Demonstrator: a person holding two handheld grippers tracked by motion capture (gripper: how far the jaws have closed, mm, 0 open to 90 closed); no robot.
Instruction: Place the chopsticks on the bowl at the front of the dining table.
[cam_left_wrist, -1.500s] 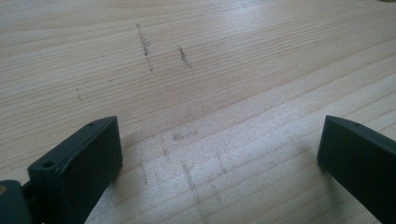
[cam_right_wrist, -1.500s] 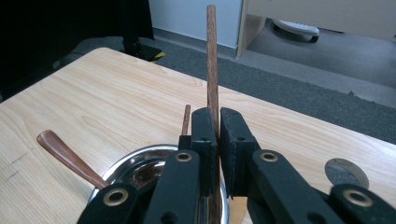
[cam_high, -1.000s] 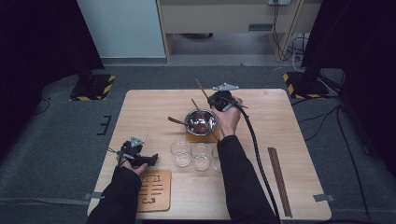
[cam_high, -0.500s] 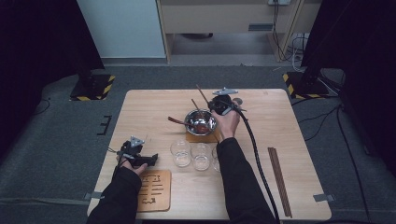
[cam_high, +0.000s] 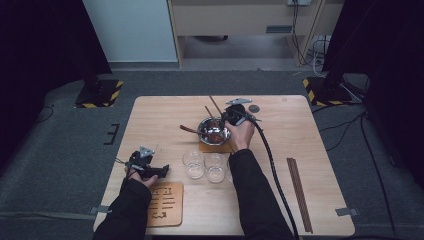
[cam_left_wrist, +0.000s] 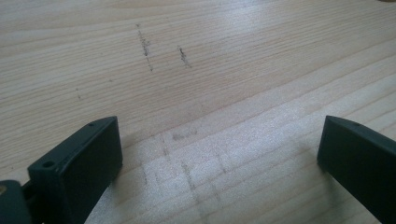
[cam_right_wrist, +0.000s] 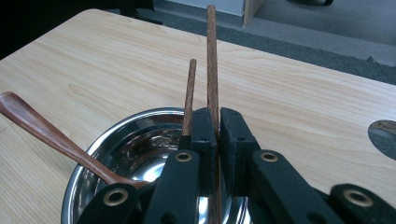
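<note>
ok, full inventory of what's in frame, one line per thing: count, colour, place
table: 1, light wood, centre of the high view
metal bowl: 1, silver, mid-table on a brown mat
wooden spoon: 1, reddish brown, bowl end inside the metal bowl, handle out over its rim
held chopstick: 1, brown, clamped in the right gripper
second chopstick: 1, brown, beside the held one, over the bowl
spare chopsticks: 1 pair, dark brown, flat near the table's right edge
glasses: at least 2, clear, in front of the bowl
wooden board: 1, tan, cut-out slots, near edge by the left forearm
small disc: 1, dark grey, far side of the table
left gripper: black, open, over bare table
right gripper: black, shut on the held chopstick
</note>
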